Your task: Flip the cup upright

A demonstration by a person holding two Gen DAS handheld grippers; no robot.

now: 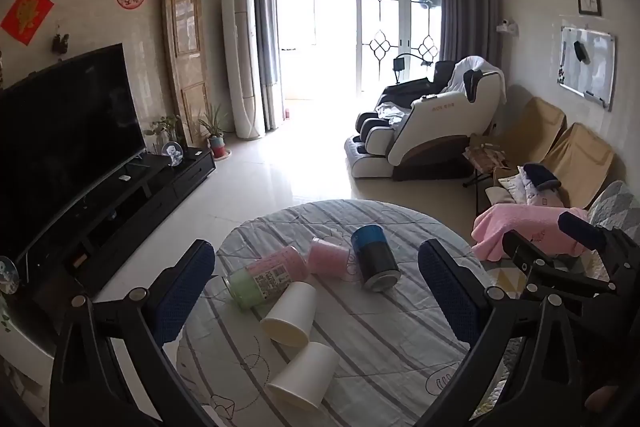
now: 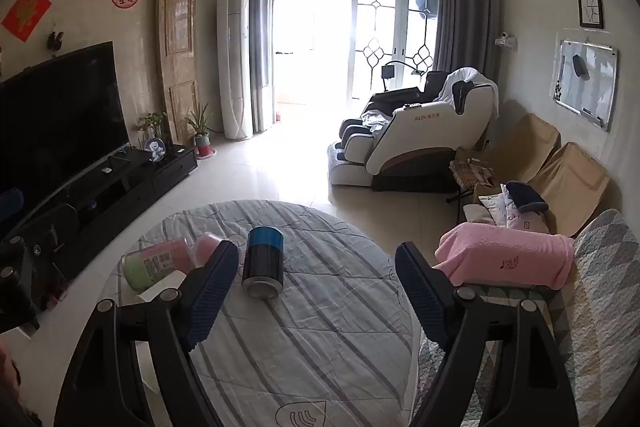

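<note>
A home living room: a large black flat television (image 1: 68, 131), a cream-and-brown massage chair (image 1: 428, 123), and a tan cushioned sofa (image 1: 560, 147).

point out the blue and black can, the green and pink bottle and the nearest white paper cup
blue and black can (image 2: 262, 263), right wrist view, on its black side wall
green and pink bottle (image 1: 266, 277), left wrist view, on its label
nearest white paper cup (image 1: 306, 373), left wrist view, on its outer wall

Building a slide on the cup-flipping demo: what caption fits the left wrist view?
Open left gripper above a round table where five cups lie tipped, the nearest white paper cup unheld.
</note>
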